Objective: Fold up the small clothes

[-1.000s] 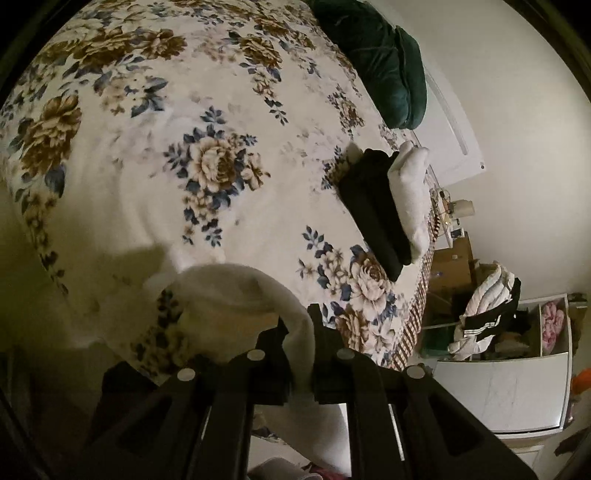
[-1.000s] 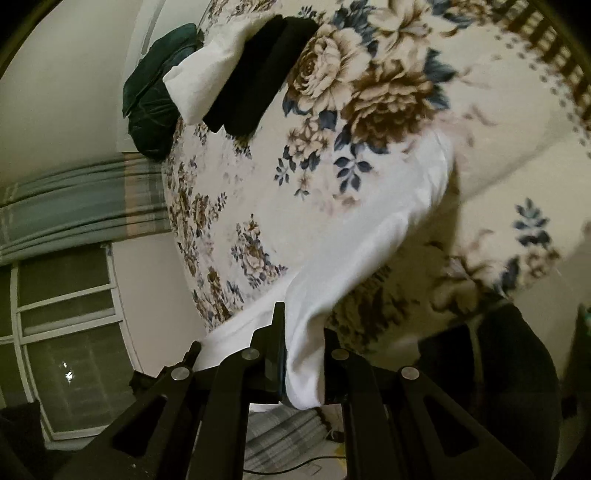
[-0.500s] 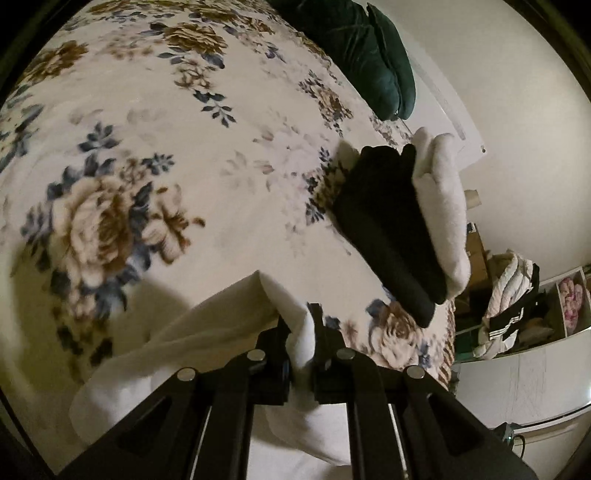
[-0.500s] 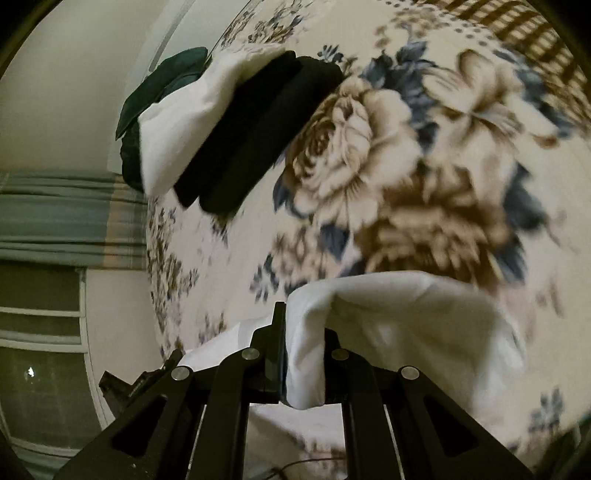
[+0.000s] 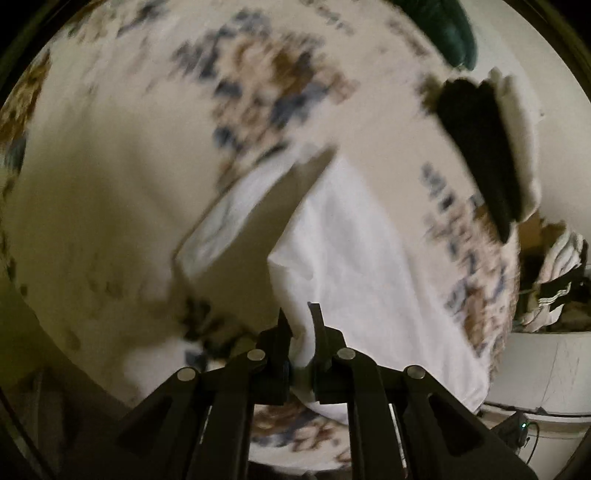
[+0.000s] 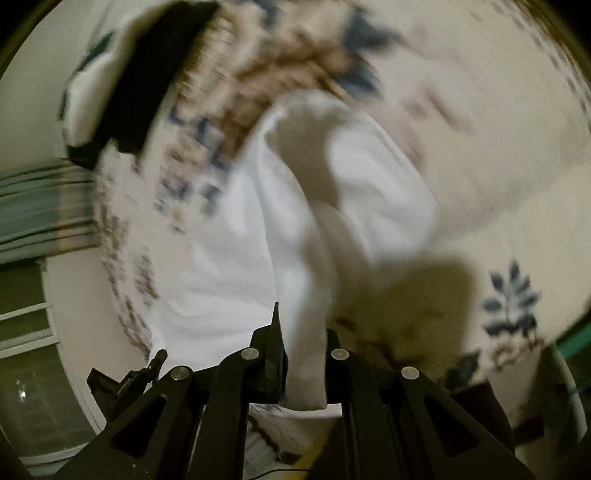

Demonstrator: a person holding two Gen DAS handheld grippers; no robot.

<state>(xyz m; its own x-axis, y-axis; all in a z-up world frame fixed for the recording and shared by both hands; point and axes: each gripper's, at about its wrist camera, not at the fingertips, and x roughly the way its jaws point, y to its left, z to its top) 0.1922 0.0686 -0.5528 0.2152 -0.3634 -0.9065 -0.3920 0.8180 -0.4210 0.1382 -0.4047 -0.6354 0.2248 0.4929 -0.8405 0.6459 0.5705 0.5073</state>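
Note:
A white garment lies spread on the floral bedspread, with one part folded over. My left gripper is shut on its near edge. In the right wrist view the same white garment runs from the bed up into my right gripper, which is shut on a bunched fold of it. Both views are blurred by motion.
A folded black garment and a folded white one lie stacked on the bed beyond; the black one also shows in the right wrist view. A dark green pillow lies at the bed's head. A white shelf with clothes stands beside the bed.
Both grippers have swung forward over the bed with the white garment, which now lies spread across the bedspread. The stacked clothes have shifted toward the edge of each view.

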